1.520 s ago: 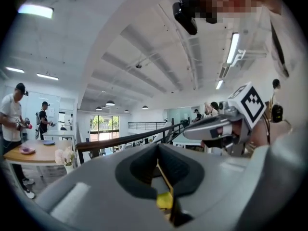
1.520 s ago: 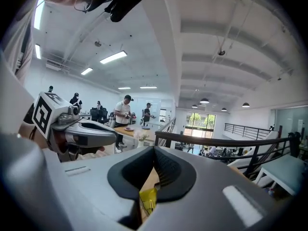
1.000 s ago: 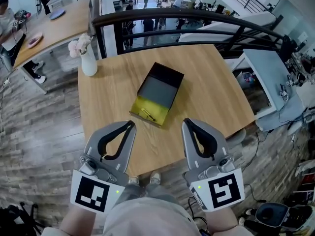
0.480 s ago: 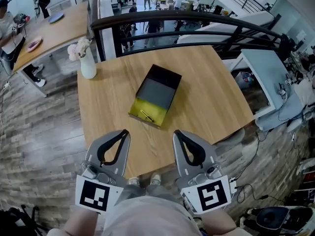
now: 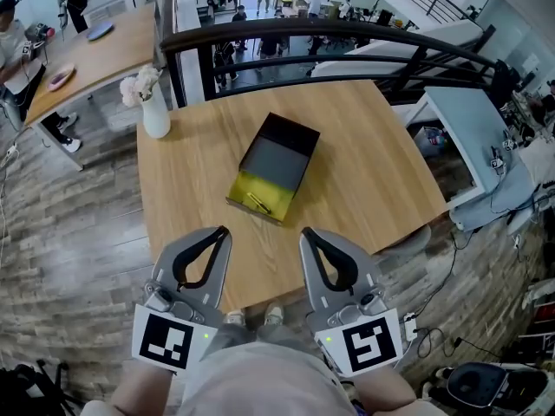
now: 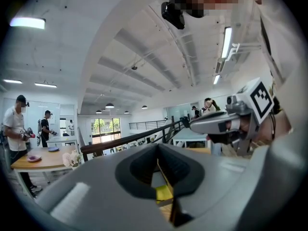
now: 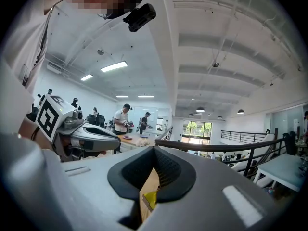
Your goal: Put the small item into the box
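– Jaws status, both sides?
– Left gripper (image 6: 157,146): closed, tips touching, nothing between them. Right gripper (image 7: 154,148): same, tips met, empty. Each showed only an oval gap behind the tips.
– Where were they?
– Side by side over the near edge of the table (image 5: 373,163), tips pointed toward the box (image 5: 279,156), apart from it. Left marker cube (image 5: 165,342) and right marker cube (image 5: 369,343) sat toward the person.
– Small item (image 5: 258,203)?
– Lay inside the box, in the yellow end nearest the grippers. Thin, gold-coloured; couldn't tell more. Rest of the box was dark: grey floor, black far wall.
– Box placement?
– Mid-table, turned at an angle, yellow end toward the near edge. That yellow end showed through each gripper's gap.
– Anything else?
– White vase (image 5: 156,113) with pale flowers at the far left corner, well apart from the box. Dark railing (image 5: 347,35) ran behind the table. People stood by a long desk (image 5: 95,46) beyond, upper left.
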Tool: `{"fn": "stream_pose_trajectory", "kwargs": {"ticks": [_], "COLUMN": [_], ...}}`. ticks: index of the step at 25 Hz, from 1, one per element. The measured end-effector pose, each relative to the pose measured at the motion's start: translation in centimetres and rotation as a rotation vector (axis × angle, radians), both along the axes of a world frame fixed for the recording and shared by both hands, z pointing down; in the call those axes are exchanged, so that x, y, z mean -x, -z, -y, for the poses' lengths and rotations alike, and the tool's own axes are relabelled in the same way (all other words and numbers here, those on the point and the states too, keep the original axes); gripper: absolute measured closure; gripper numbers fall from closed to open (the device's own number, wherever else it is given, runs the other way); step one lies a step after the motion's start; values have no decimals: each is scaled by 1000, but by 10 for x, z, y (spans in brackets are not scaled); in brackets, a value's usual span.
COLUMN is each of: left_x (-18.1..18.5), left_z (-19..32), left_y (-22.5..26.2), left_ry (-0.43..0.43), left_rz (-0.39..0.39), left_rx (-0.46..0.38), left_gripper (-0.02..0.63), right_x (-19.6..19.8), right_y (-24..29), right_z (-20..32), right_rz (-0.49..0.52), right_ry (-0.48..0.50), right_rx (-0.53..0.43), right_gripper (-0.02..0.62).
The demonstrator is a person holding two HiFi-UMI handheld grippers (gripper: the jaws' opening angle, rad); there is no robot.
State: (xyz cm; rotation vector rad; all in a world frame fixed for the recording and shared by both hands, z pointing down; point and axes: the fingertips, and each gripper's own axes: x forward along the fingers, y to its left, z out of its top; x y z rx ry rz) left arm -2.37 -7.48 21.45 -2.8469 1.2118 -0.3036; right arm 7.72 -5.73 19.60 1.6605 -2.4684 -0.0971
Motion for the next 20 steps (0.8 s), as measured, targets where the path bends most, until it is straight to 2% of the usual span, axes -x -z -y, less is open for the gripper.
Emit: {"fn": "stream_pose_trajectory", "kwargs": {"ticks": [10, 20], "left_x": [-2, -6], "left_z": [0, 0], "left_y": [0, -4], "left_ry": [-11, -22], "left_rz": [-7, 25], "left_rx": [21, 14], "left_gripper": [604, 604], "right_x": [-4, -6], "right_y": [5, -1], "right_z": [0, 1], "right_rz": [3, -10], "right_ry": [-10, -9], "right_rx": [-6, 3], "right_gripper": [597, 597]}}
